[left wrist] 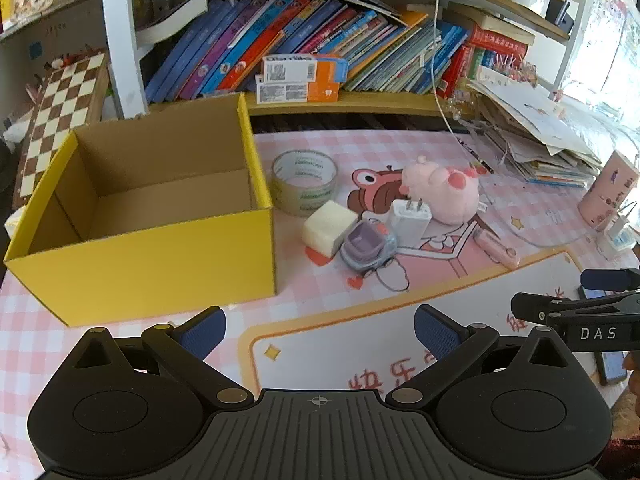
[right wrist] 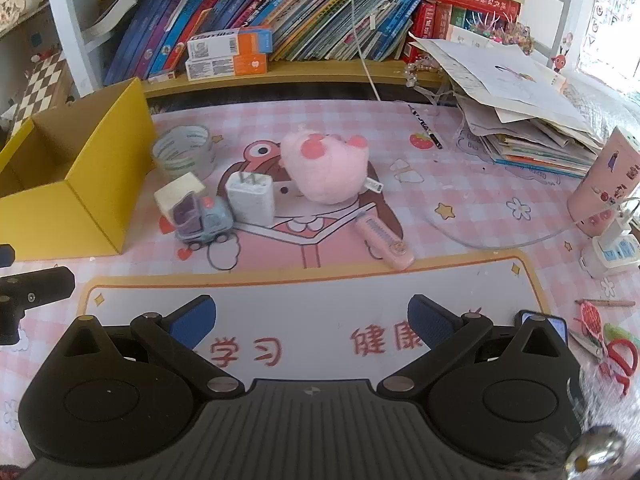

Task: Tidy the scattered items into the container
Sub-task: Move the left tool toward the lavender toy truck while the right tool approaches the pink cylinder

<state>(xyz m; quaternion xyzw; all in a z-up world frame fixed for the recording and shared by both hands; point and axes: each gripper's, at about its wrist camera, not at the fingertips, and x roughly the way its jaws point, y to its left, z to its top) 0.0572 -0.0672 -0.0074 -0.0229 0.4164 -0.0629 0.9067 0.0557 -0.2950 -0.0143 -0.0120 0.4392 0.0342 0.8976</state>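
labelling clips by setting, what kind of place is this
Most likely a child's study desk at home: a shelf of children's books, a cartoon desk mat, and a pile of drawings and papers.

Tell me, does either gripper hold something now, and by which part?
Nothing is held. The left gripper and right gripper are both open, over the desk mat.

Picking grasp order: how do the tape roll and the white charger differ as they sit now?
The tape roll is a hollow ring lying flat, hole up; the white charger is a solid block standing with its prongs up. The tape roll sits right beside the yellow box; the white charger stands further from it, in front of the pink plush. The tape roll looks wider and lower, the charger narrower and taller. Both rest on the mat, ungrasped.
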